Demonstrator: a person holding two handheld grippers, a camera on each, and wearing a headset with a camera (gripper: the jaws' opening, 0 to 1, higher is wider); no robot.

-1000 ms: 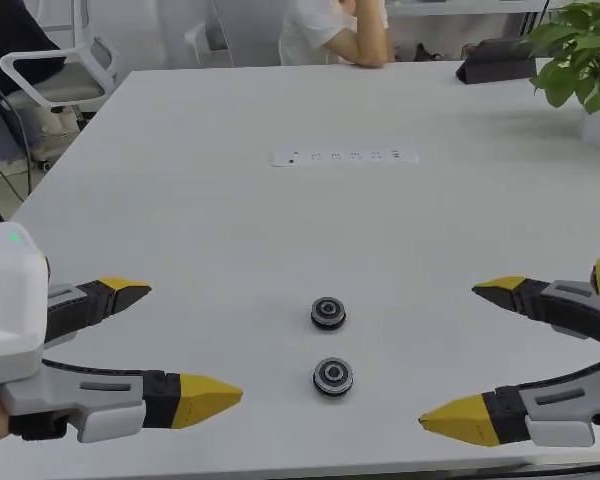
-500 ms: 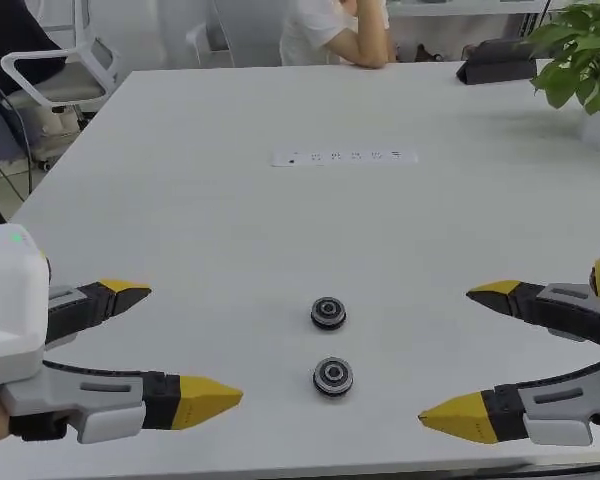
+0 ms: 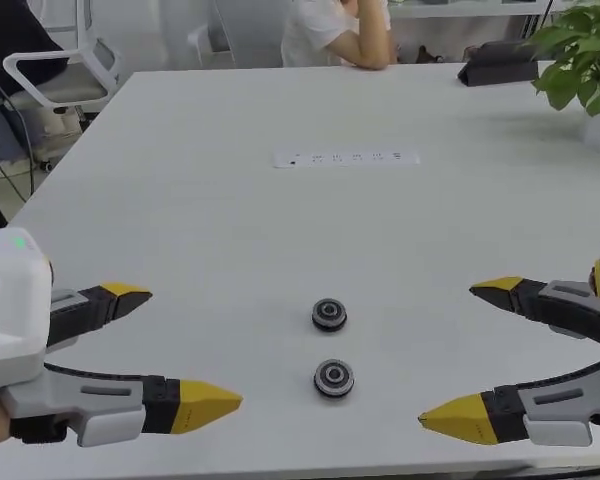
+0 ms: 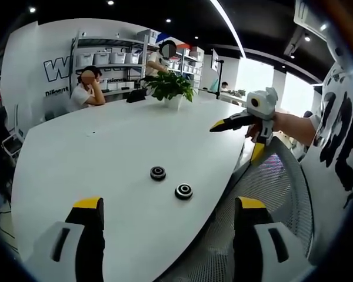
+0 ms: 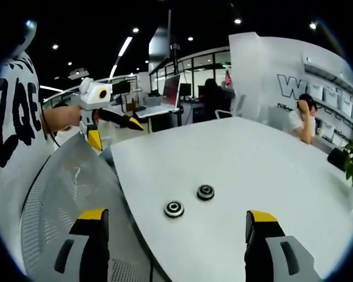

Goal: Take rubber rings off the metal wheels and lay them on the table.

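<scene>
Head view: you hold both grippers low over the near edge of the white table (image 3: 280, 220), one at each side. On your left gripper (image 3: 190, 347) the jaws stand wide apart with nothing between them. On your right gripper (image 3: 450, 355) the jaws are likewise spread wide and hold nothing. The yellow tips of both point inward, toward the middle of the table.

Two metal wheels lie flat on the table between the grippers, well apart from either. The far wheel (image 3: 329, 314) and the near wheel (image 3: 333, 377) sit one behind the other, near each other but not touching. The rubber rings (image 3: 317, 377) show as dark bands around lighter hubs, one on each wheel.

Farther back you have a white power strip (image 3: 346, 158) at mid-table, a green plant (image 3: 580, 55) at the far right corner, and a seated person (image 3: 335, 30) leaning on the far edge.

Left gripper view: both wheels lie ahead between your jaws, and the right gripper is beyond them to the right.
</scene>
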